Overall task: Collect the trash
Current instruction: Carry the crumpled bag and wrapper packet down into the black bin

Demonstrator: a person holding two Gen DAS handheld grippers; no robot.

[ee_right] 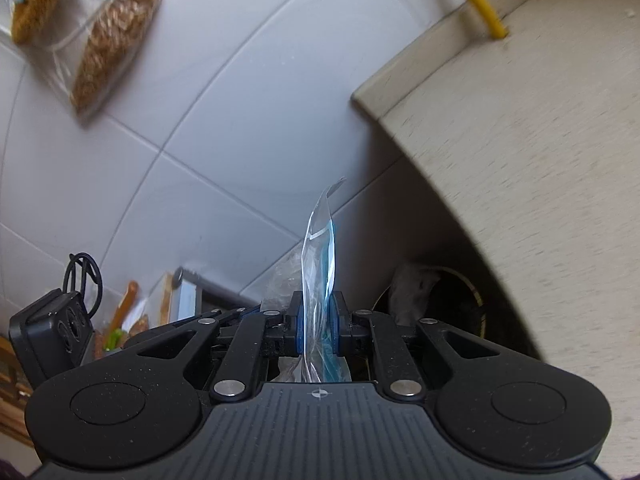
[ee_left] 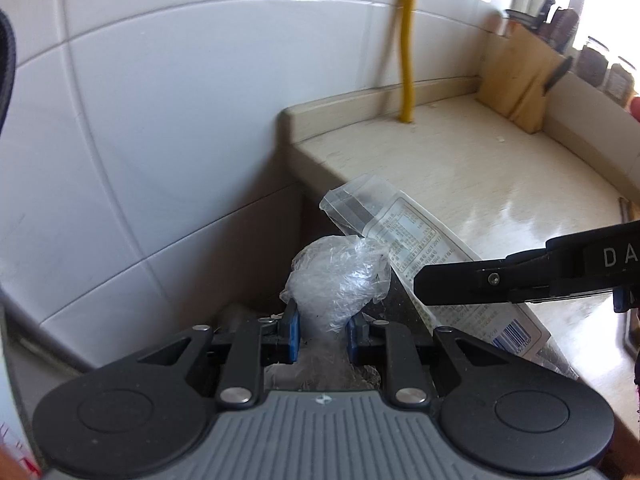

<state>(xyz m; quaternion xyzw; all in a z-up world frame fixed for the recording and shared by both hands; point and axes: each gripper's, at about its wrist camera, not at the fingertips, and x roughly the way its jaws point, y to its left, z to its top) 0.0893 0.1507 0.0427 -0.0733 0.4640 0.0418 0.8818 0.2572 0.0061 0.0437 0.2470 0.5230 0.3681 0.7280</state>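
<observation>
My left gripper [ee_left: 322, 330] is shut on a crumpled ball of clear plastic film [ee_left: 338, 280], held off the left end of the beige counter [ee_left: 500, 176]. My right gripper [ee_right: 318, 330] is shut on a flat clear wrapper with printed text and a barcode [ee_right: 320, 256]. In the left wrist view that wrapper [ee_left: 404, 236] hangs beside the film ball, pinched by the right gripper's black fingers [ee_left: 480, 282] coming in from the right. A dark round bin opening [ee_right: 440, 300] lies below the counter edge in the right wrist view.
White tiled wall [ee_left: 160, 120] stands behind. A yellow hose [ee_left: 408, 48] runs down to the counter. A wooden knife block [ee_left: 520, 80] and jars sit at the back right. A bag of bread [ee_right: 116, 36] hangs on the wall; a black device [ee_right: 56, 332] sits lower left.
</observation>
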